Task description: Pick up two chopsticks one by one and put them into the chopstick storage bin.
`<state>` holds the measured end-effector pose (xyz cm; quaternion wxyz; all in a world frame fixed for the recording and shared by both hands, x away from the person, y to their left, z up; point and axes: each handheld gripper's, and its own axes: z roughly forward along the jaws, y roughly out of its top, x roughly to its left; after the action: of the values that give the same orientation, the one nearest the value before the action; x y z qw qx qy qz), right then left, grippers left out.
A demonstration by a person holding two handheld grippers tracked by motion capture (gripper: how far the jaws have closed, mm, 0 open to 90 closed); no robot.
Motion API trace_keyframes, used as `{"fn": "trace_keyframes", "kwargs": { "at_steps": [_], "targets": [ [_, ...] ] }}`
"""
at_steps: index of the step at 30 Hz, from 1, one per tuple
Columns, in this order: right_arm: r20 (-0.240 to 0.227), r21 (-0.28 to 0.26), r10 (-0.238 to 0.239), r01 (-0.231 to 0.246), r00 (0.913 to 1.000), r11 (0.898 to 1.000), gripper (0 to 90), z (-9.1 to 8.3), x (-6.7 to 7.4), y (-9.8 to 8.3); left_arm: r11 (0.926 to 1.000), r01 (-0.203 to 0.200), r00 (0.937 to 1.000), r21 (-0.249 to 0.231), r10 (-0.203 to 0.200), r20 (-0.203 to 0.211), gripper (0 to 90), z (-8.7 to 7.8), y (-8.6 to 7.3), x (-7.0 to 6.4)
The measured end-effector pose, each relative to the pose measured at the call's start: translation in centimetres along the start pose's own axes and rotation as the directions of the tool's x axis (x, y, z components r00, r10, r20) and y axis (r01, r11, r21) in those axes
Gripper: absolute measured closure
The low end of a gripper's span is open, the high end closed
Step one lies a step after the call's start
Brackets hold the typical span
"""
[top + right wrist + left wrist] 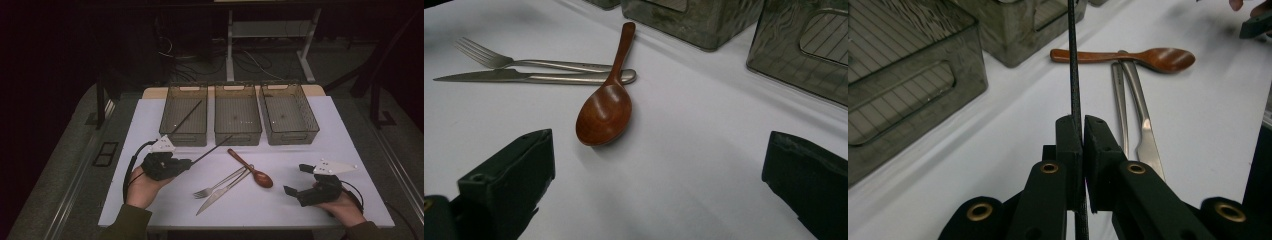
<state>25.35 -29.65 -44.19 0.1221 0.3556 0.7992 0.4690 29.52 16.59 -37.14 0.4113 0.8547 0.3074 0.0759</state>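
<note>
High view: your left gripper sits just in front of the left basket of three, pinching a thin black chopstick near one end. The rod runs up and to the right from the jaws, its free tip reaching the front wall of the middle basket. A second chopstick already lies slanted inside the left basket, so the held one most likely belongs there too.

Handling assessment: the chopstick looks light, stiff and narrow. Held this close to one end, it is liable to pivot in the jaws if the tip strikes a basket wall. A hold nearer its middle would be steadier; failing that, keep the tip clear of the rim.

Your right gripper rests well to the right of the left basket, jaws spread wide and holding nothing. Between the two grippers lie a fork, a knife and a wooden spoon.

Left gripper view confirms what the high view leaves uncertain: both pads are pressed flat against the chopstick, which passes straight through them. Right gripper view adds detail of the spoon: its handle crosses over the handle ends of the fork and knife, with the bowl nearest your open jaws. The high view alone places all three baskets.
</note>
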Motion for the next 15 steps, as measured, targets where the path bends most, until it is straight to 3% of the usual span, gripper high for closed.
{"fn": "trace_keyframes", "kwargs": {
  "at_steps": [15],
  "targets": [
    [0.004,0.004,0.005,-0.005,1.0000,1.000,0.1,0.1,-0.1,0.0,0.9991,-0.005,0.9998,-0.043,0.005,-0.017,85.0,-0.2,2.9,1.6]
  ]
}}
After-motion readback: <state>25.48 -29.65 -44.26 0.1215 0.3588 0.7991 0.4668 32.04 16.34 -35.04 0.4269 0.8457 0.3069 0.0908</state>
